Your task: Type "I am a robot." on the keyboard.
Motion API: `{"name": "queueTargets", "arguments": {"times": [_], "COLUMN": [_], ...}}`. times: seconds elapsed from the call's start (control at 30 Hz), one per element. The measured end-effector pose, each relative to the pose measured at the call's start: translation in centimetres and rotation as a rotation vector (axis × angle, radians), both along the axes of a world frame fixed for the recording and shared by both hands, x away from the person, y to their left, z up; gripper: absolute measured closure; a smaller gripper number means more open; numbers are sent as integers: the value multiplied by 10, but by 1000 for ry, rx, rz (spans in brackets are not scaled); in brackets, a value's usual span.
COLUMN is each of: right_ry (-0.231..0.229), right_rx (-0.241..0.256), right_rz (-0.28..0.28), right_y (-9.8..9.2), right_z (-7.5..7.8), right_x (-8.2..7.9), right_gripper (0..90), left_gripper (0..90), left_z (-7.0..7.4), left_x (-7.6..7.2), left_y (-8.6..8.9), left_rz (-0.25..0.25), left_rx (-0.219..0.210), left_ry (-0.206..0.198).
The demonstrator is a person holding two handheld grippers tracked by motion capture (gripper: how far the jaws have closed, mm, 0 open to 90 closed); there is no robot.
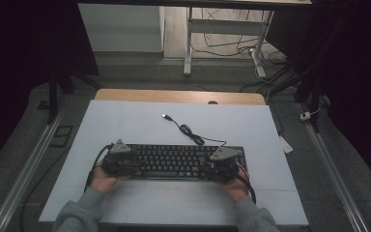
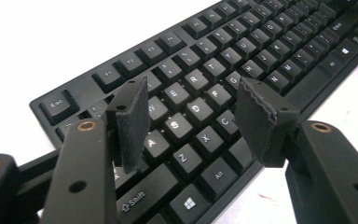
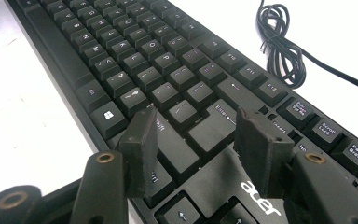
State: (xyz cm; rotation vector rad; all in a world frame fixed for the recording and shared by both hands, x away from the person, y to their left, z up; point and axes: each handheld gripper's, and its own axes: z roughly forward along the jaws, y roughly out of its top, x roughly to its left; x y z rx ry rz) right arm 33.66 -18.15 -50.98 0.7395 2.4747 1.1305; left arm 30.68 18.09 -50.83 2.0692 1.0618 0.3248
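Note:
A black keyboard (image 1: 174,161) lies across the white table cover near the front. Its coiled cable (image 1: 191,132) runs back to a USB plug (image 1: 165,116). My left gripper (image 1: 120,157) hovers over the keyboard's left end, open, its pads (image 2: 133,121) standing above the A, S, D keys (image 2: 186,119). My right gripper (image 1: 223,162) hovers over the right end, also open, its pads (image 3: 142,147) above the Shift and Enter keys (image 3: 214,126). Nothing is held between either pair of jaws. The cable coil (image 3: 282,44) lies past the keyboard's far edge.
The white table cover (image 1: 125,125) stretches bare behind and in front of the keyboard. A wooden table edge (image 1: 178,96) shows at the back. Metal rails (image 1: 24,169) run along the floor on both sides, and a desk frame (image 1: 188,43) with cables stands beyond.

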Motion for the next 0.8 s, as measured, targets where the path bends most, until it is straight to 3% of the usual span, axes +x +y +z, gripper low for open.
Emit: {"name": "queueTargets", "arguments": {"times": [0.8], "right_ry": [1], "right_rx": [-2], "right_rz": [-3], "right_y": [0], "right_z": [0], "right_x": [0], "right_gripper": [492], "left_gripper": [490], "left_z": [-5], "left_x": [-10], "left_y": [-34], "left_rz": [-120], "left_rx": [50], "left_ry": [9]}}
